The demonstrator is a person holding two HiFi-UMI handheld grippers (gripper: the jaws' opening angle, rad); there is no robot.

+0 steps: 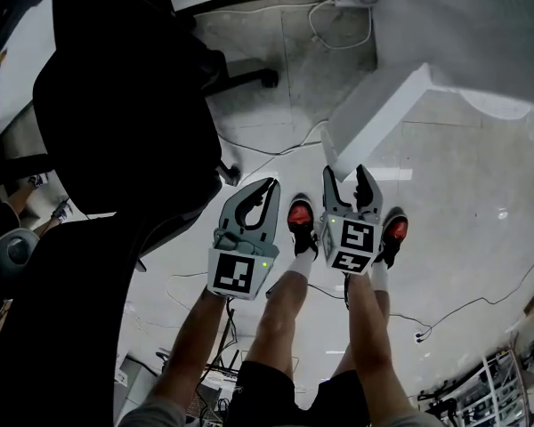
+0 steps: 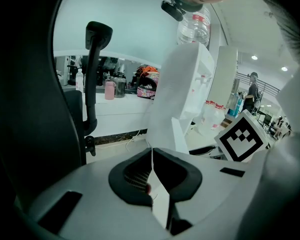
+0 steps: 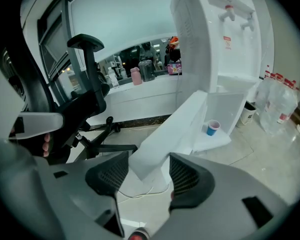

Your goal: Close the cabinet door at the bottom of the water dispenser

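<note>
The white water dispenser (image 3: 225,44) stands with its bottom cabinet door (image 3: 175,129) swung open toward me; a blue paper cup (image 3: 212,127) sits inside the cabinet. My right gripper (image 3: 147,171) is open, and the door's lower free corner lies between its jaws with a gap on each side. In the head view the right gripper (image 1: 346,173) straddles the end of the door (image 1: 374,118). My left gripper (image 1: 271,185) hangs just left of it, away from the door, shut with nothing in it. In its own view the left gripper (image 2: 152,156) has its pads meeting in front of the door (image 2: 170,104).
A black office chair (image 1: 125,105) stands close on the left, with its armrest (image 3: 85,44) and wheeled base near the door. Large water bottles (image 3: 280,104) stand on the floor right of the dispenser. Cables (image 1: 338,16) trail over the floor. The person's legs and shoes are below the grippers.
</note>
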